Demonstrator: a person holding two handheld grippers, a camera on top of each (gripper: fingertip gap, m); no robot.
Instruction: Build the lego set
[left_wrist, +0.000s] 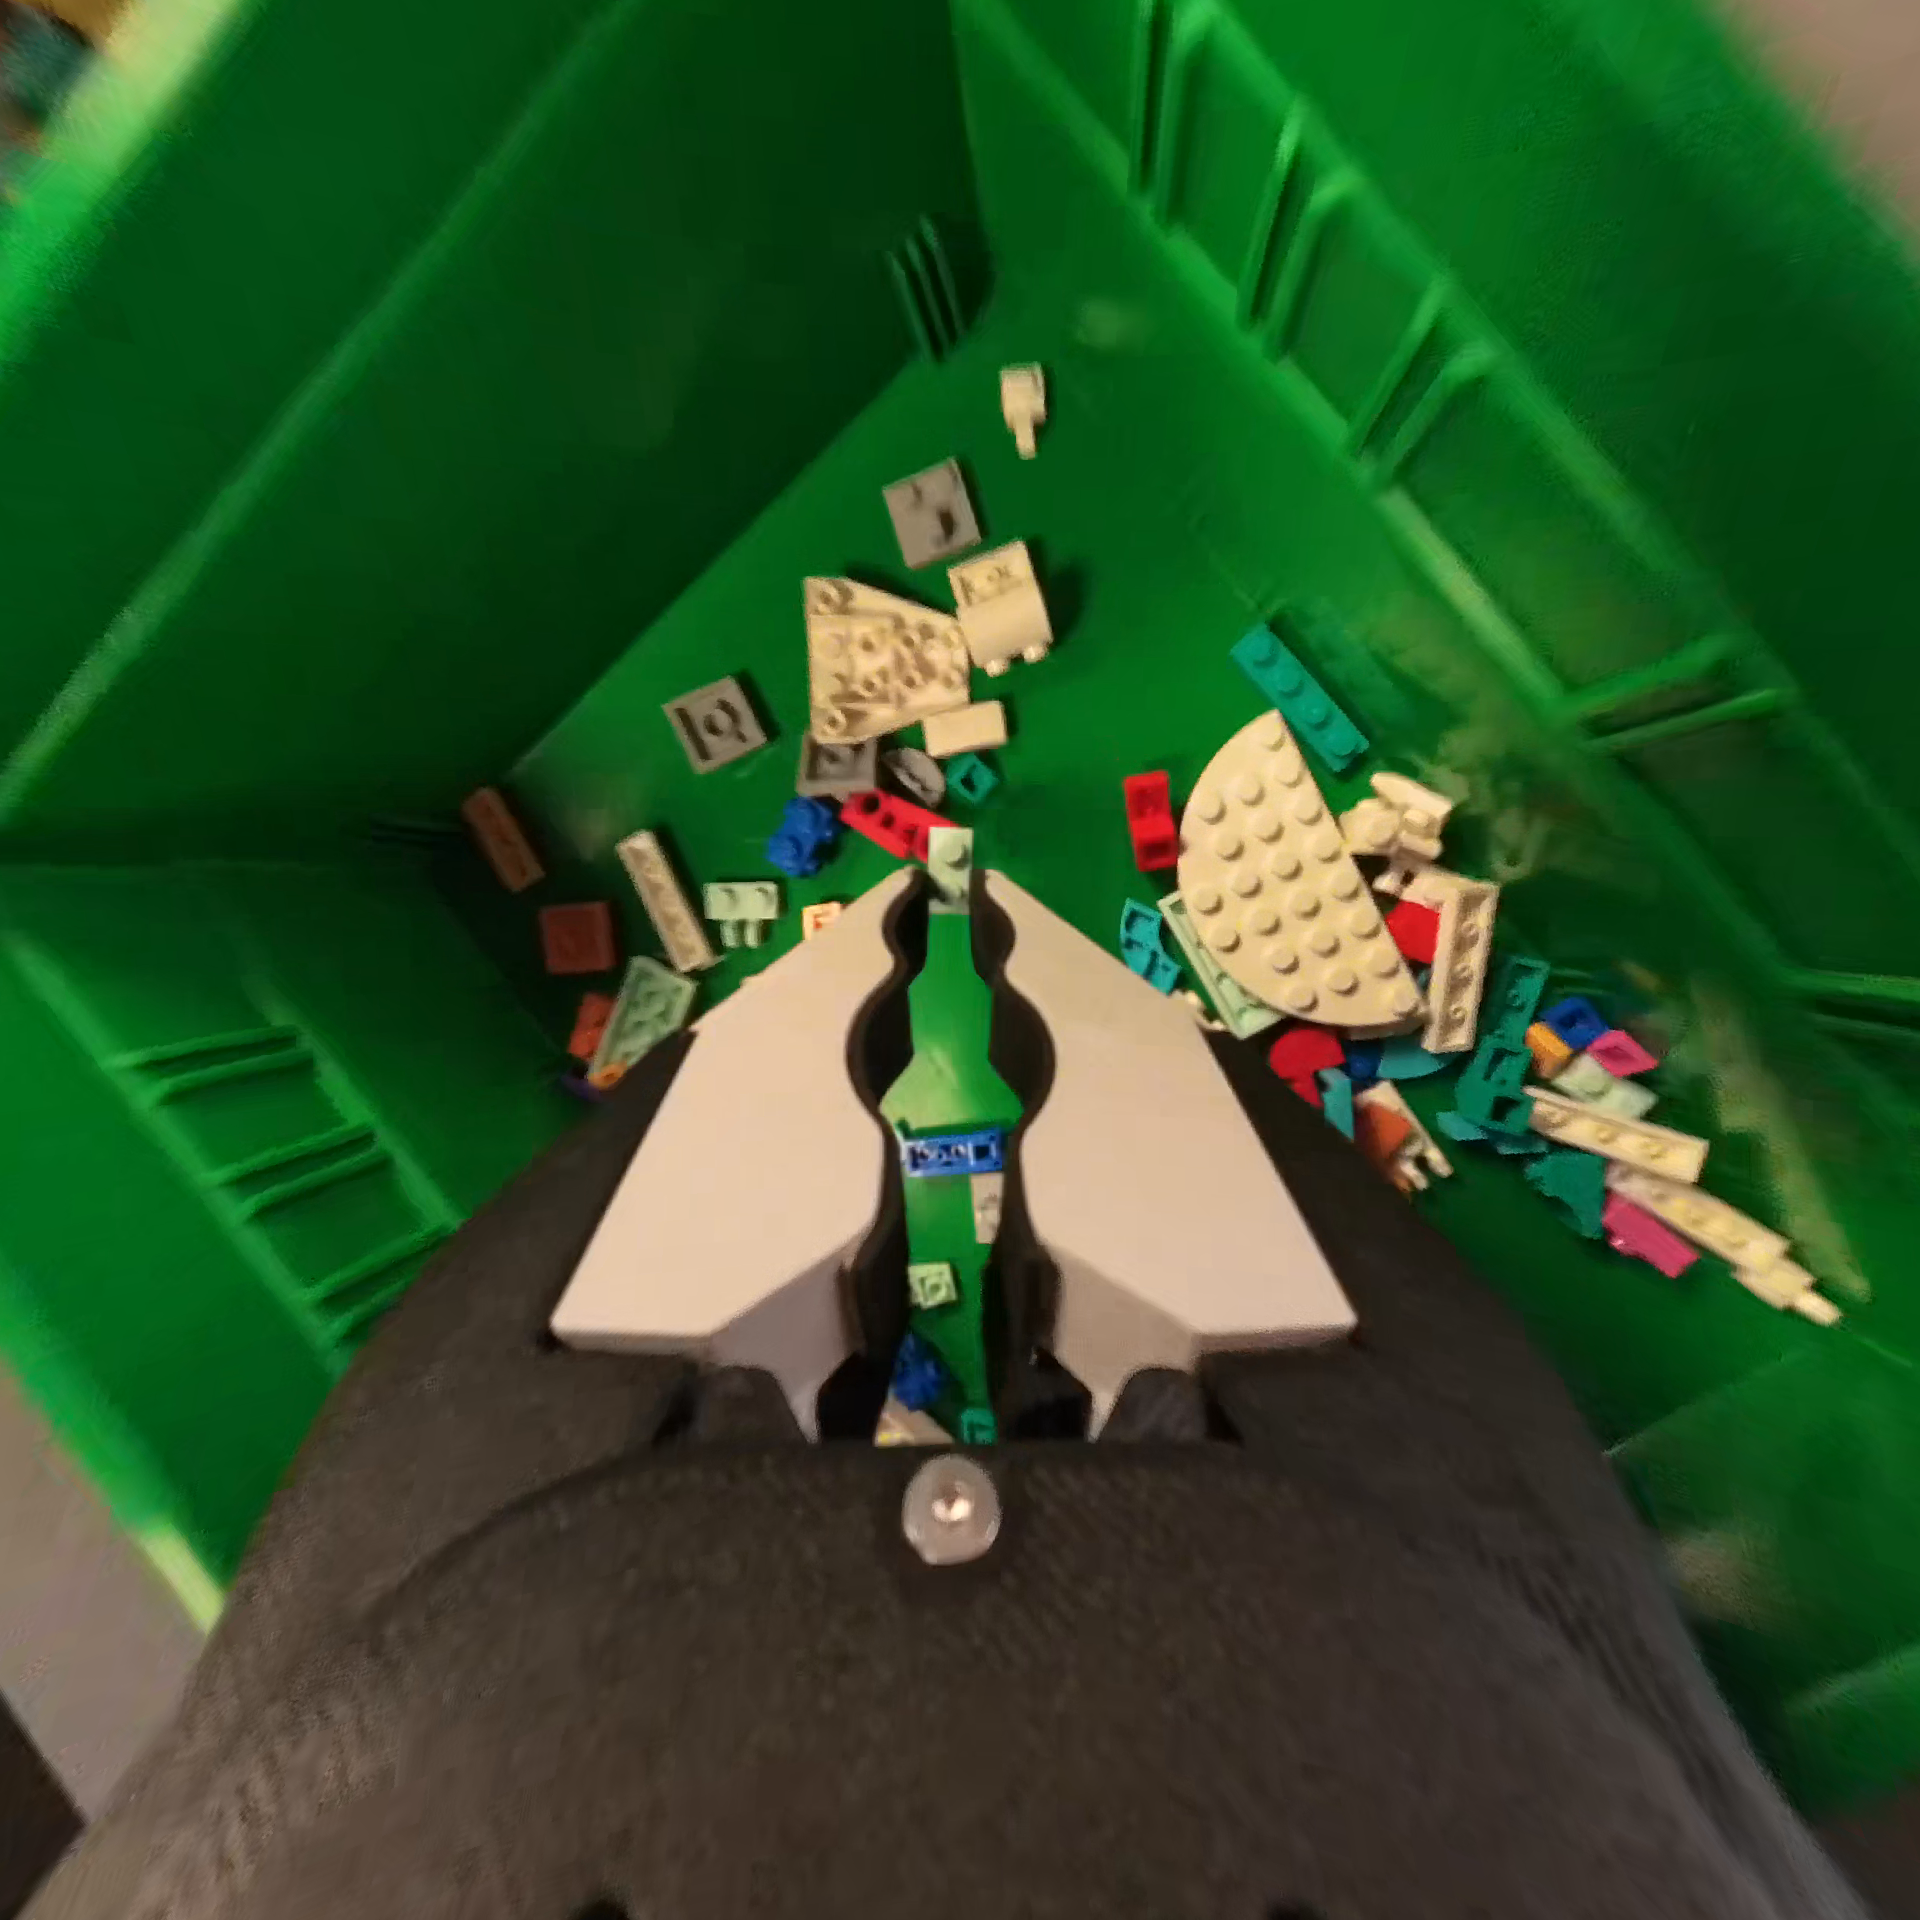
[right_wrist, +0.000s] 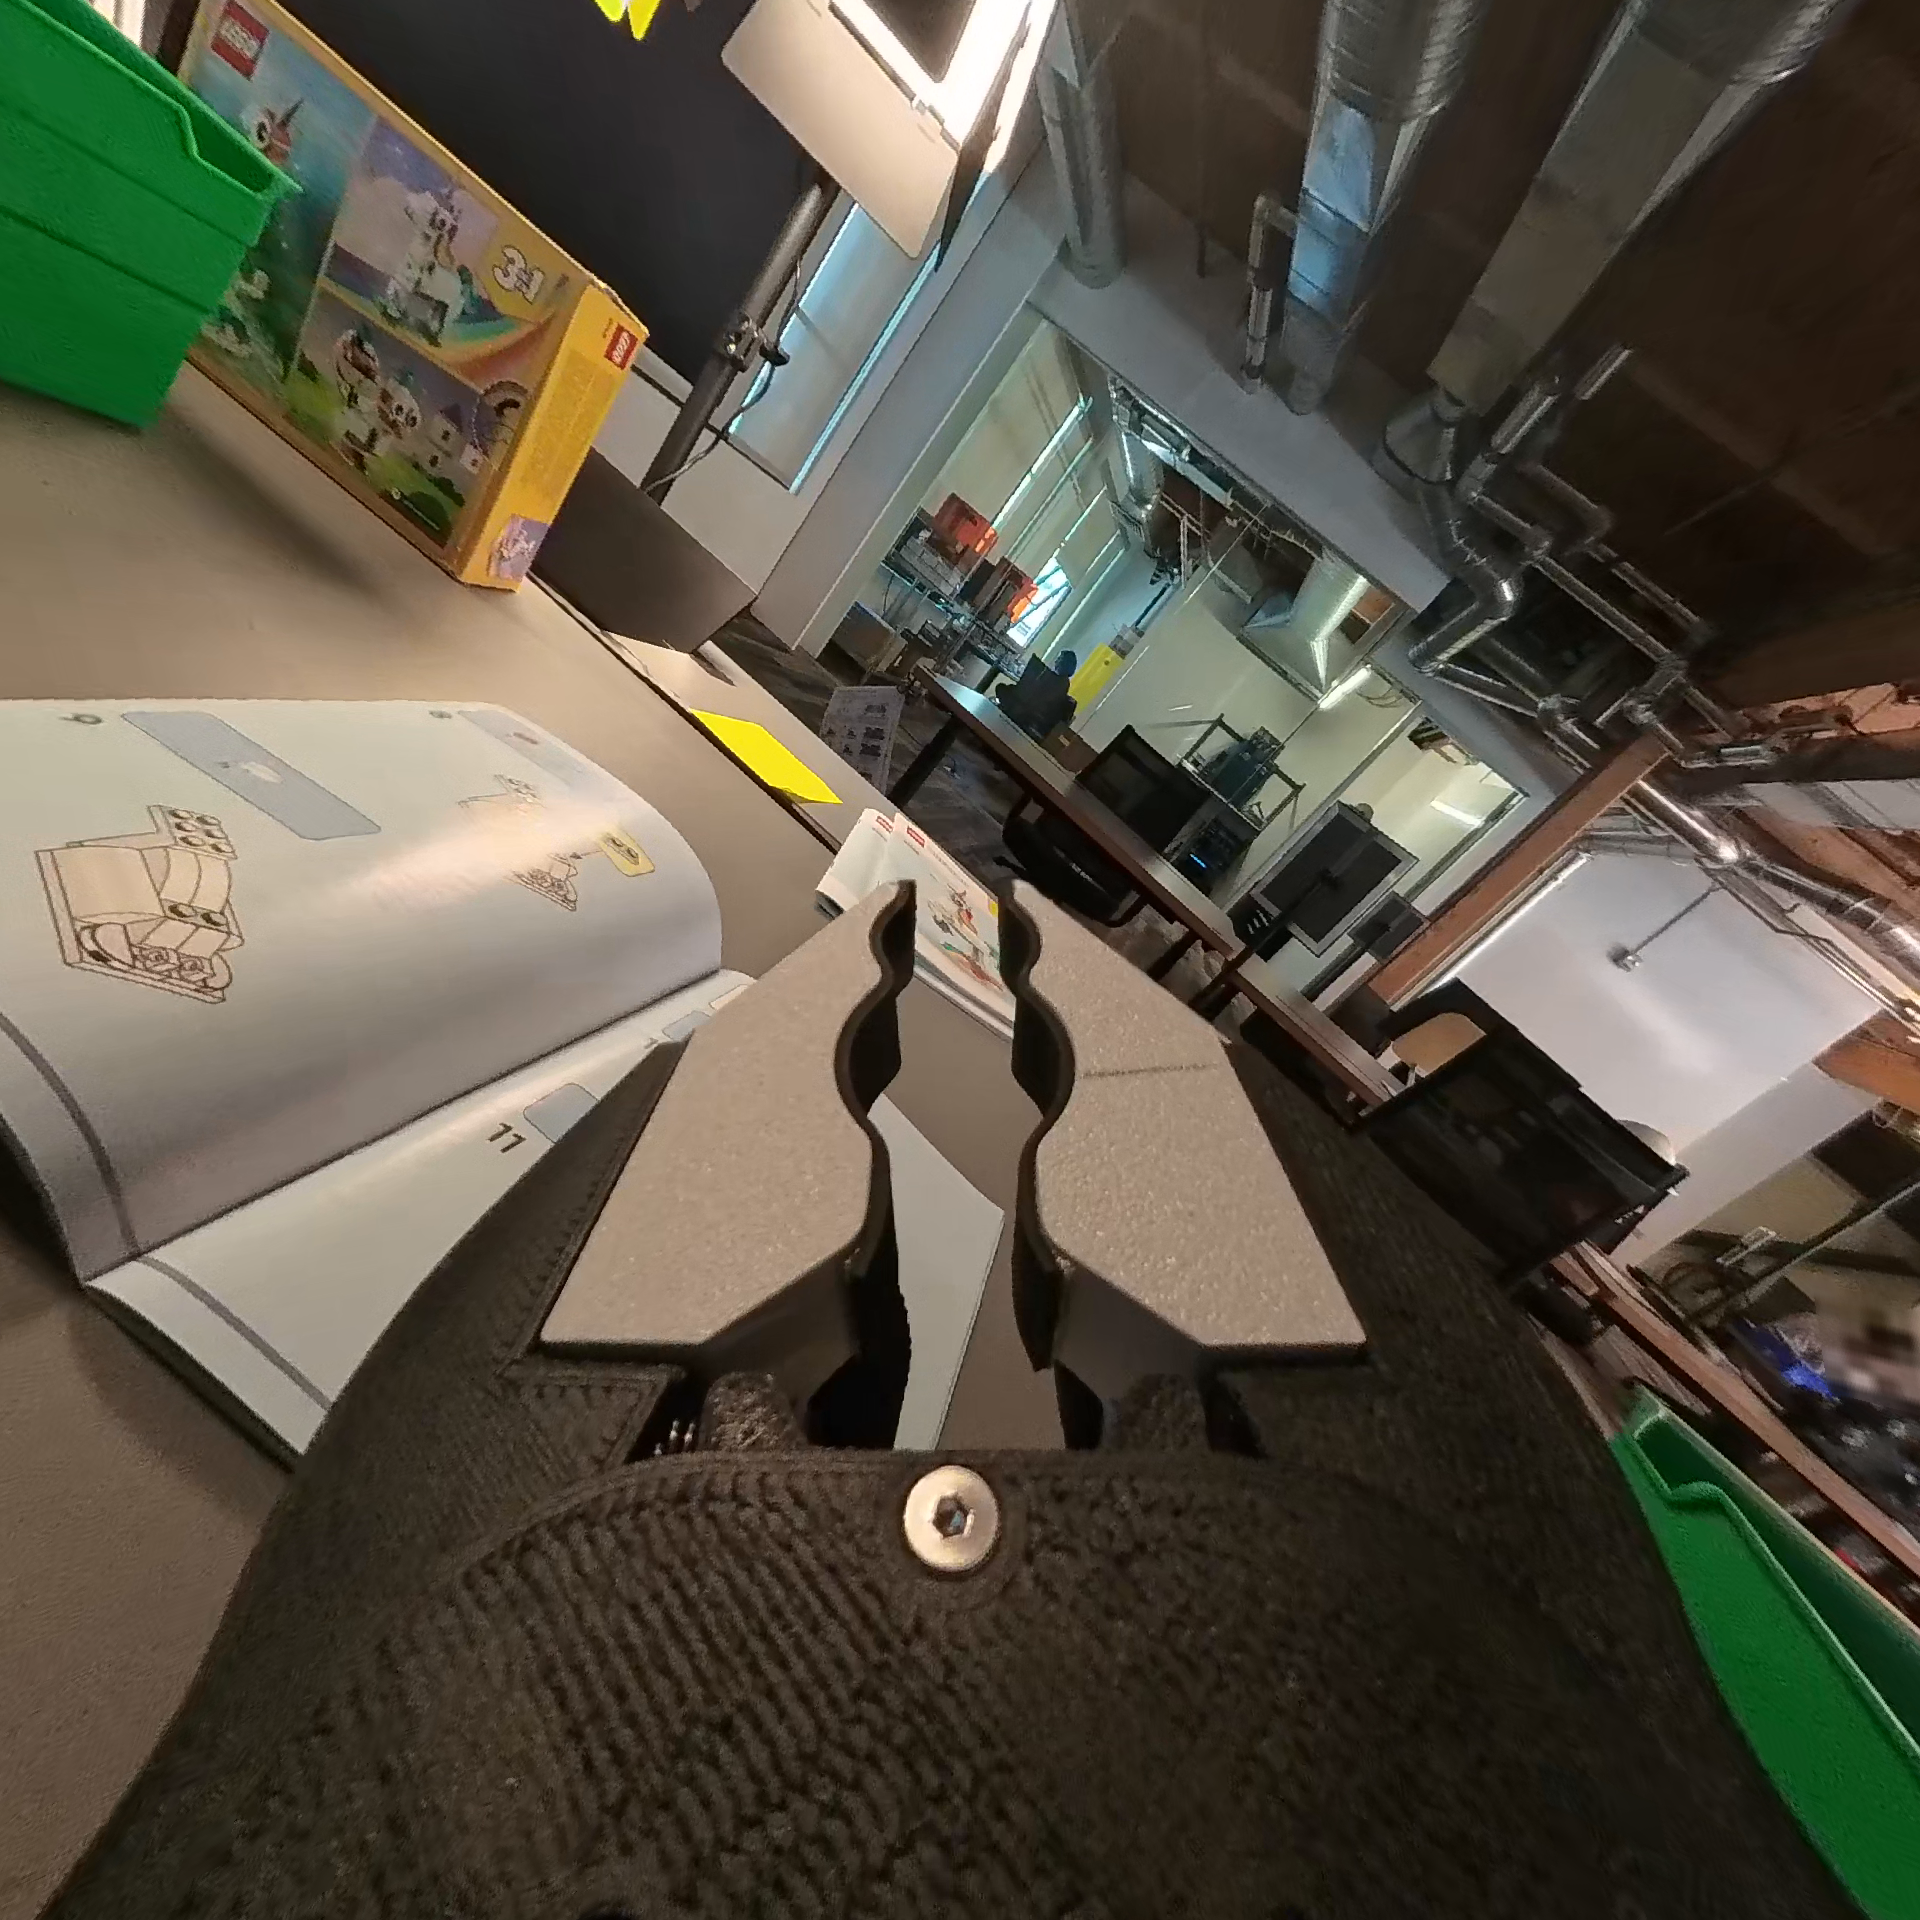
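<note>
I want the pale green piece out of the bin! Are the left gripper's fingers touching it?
Touching. In the left wrist view, the left gripper has its fingers closed on the small pale green piece, one on each side, with no gap showing.

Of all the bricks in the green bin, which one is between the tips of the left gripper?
The small pale green piece: it sits right at the left gripper tips, while the other bricks lie loose on the bin floor.

In my green bin (left_wrist: 644, 436) the loose lego pieces (left_wrist: 894, 665) lie scattered flat: a tan half-round plate (left_wrist: 1288, 904), a tan wedge plate (studs up), grey squares, red, teal and blue bits. A pale green piece (left_wrist: 951, 862) sits between my fingertips.
</note>
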